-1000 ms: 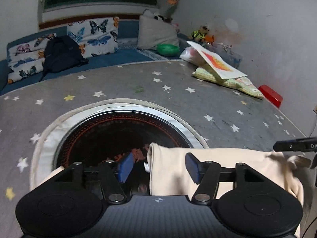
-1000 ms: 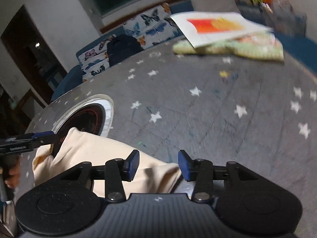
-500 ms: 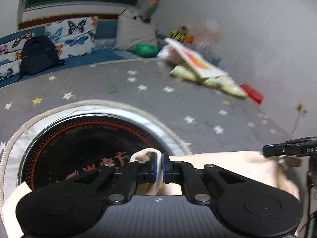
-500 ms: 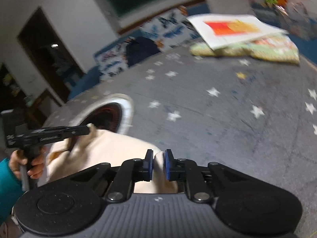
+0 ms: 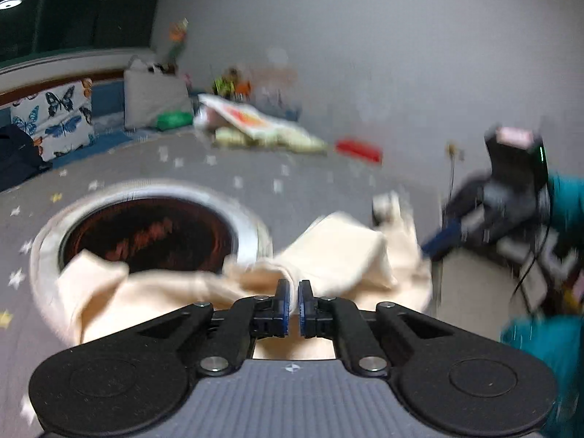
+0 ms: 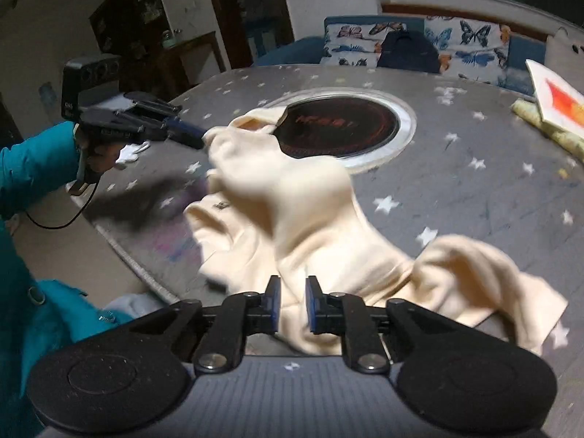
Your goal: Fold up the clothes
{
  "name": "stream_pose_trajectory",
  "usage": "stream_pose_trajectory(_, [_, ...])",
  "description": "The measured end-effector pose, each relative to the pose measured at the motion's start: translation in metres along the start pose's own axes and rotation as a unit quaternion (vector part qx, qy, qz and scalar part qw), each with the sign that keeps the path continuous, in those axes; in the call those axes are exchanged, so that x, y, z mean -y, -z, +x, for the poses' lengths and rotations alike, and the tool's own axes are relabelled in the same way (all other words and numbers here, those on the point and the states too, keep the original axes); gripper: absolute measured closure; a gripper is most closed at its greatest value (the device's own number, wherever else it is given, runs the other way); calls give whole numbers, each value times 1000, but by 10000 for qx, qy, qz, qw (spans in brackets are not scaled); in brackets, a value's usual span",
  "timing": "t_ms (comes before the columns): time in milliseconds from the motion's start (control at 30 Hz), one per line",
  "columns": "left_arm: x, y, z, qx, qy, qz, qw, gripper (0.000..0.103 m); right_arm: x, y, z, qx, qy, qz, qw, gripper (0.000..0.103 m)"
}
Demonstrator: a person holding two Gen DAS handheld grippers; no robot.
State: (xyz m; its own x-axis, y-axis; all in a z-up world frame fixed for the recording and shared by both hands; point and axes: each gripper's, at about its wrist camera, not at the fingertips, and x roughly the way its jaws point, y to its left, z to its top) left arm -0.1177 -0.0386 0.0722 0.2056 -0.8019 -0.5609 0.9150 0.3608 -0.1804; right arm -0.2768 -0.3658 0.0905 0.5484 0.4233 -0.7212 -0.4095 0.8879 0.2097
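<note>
A cream garment (image 6: 292, 211) is lifted off the grey star-print table (image 6: 474, 189) and stretched between my two grippers. My left gripper (image 5: 291, 304) is shut on one bunched edge of the garment (image 5: 339, 255). My right gripper (image 6: 292, 301) is shut on another edge, with a thick fold between its pads. The left gripper also shows in the right wrist view (image 6: 199, 138), pinching the far corner. The right gripper shows blurred in the left wrist view (image 5: 434, 246) at the garment's right edge.
A round black cooktop with a white rim (image 6: 339, 127) is set in the table's middle, partly under the garment. A book on folded cloth (image 6: 554, 106) lies at the far right. A red box (image 5: 359, 149) sits near the wall. A cushioned bench (image 6: 419, 40) runs behind.
Both grippers closed on the garment and lifted it off the table. It now hangs stretched between them, and both views have swung and risen.
</note>
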Motion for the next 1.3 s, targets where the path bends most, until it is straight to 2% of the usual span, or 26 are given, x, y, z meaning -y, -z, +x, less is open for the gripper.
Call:
stream_pose_trajectory(67, [2, 6, -5, -89, -49, 9, 9999, 93, 3, -3, -6, 150, 92, 169, 9997, 77])
stream_pose_trajectory(133, [0, 5, -7, 6, -187, -74, 9998, 86, 12, -10, -11, 388, 219, 414, 9981, 76])
stream_pose_trajectory(200, [-2, -3, -3, 118, -344, -215, 9991, 67, 20, -17, -13, 544, 444, 645, 9954, 75])
stream_pose_trajectory(267, [-4, -10, 6, 149, -502, -246, 9983, 56, 29, -21, -4, 482, 752, 789, 9929, 66])
stream_pose_trajectory(300, [-4, -13, 12, 117, -555, -221, 9981, 55, 33, -22, 1, 429, 866, 840, 9918, 62])
stream_pose_trajectory(433, [0, -18, 42, -186, -775, -28, 9968, 55, 38, -24, 22, 141, 953, 909, 9912, 62])
stream_pose_trajectory(533, [2, -14, 56, -366, -848, 105, 9957, 58, 35, -18, 36, -40, 1118, 748, 9909, 63])
stream_pose_trajectory(567, [2, -13, 60, -424, -841, 120, 9955, 59, 33, -17, 39, -86, 1151, 683, 9910, 67])
stream_pose_trajectory(633, [2, -10, 67, -528, -866, 147, 9947, 69, 31, -17, 38, -130, 1196, 583, 9910, 88])
stream_pose_trajectory(700, [0, -10, 72, -573, -901, 114, 9942, 88, 29, -19, 37, -129, 1162, 557, 9916, 92])
stream_pose_trajectory(733, [-1, -10, 73, -575, -933, 100, 9939, 91, 28, -21, 36, -121, 1168, 503, 9918, 93])
stream_pose_trajectory(867, [-4, -23, 65, -278, -1095, 108, 9935, 94, 23, -39, 30, 53, 1356, 70, 9907, 93])
stream_pose_trajectory(1000, [-17, -49, 63, 14, -1359, 123, 9906, 94, 36, -75, 28, 372, 1679, -186, 9849, 93])
stream_pose_trajectory(1200, [-58, -93, 83, 293, -1915, -76, 9810, 95, 77, -127, 51, 695, 2194, -137, 9731, 93])
stream_pose_trajectory(1300, [-82, -98, 106, 214, -2141, -283, 9762, 95, 103, -144, 72, 724, 2516, 63, 9651, 93])
